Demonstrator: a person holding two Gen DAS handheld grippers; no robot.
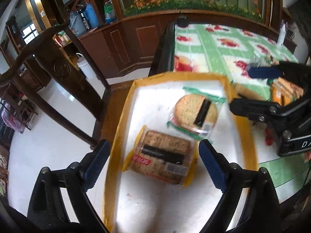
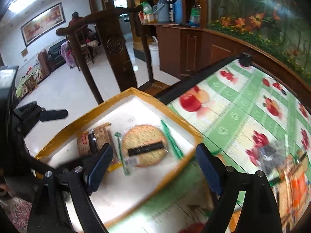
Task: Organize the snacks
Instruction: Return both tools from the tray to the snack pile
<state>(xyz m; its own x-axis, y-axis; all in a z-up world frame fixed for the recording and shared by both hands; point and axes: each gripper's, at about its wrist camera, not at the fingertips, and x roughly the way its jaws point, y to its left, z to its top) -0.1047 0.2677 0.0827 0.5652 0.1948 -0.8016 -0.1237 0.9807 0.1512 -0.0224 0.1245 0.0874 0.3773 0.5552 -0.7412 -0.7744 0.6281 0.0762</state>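
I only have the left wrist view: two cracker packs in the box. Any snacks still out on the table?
Observer: Yes. In the right wrist view, loose packs lie on the tablecloth, right of the box.
Operator: Is the right gripper holding one?
Observer: No. The right gripper is open and empty, over the box's near edge.
Operator: Anyone else in the room?
Observer: A person in red sits far back, near the wall painting.
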